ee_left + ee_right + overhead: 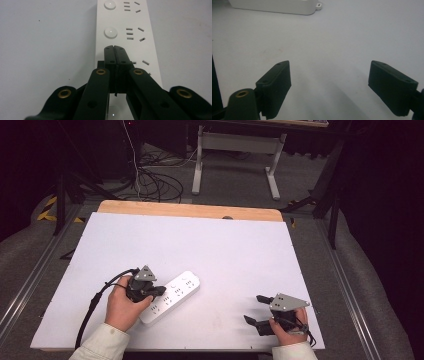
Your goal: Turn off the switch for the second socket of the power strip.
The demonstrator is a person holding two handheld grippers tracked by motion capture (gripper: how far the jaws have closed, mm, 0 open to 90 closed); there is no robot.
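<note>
The white power strip (171, 296) lay aslant on the bench (235, 250), near its front-left part. The left tongs (115, 48) were shut with nothing between them, tips over a round button (110, 32) row. Probably a switch press: it would go best straight down, centred. The right tongs (347, 82) stood wide open, empty, well apart.

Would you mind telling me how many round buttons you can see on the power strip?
3 on the power strip: two ahead of the left gripper, at and, and one beneath it. More may be hidden.
</note>
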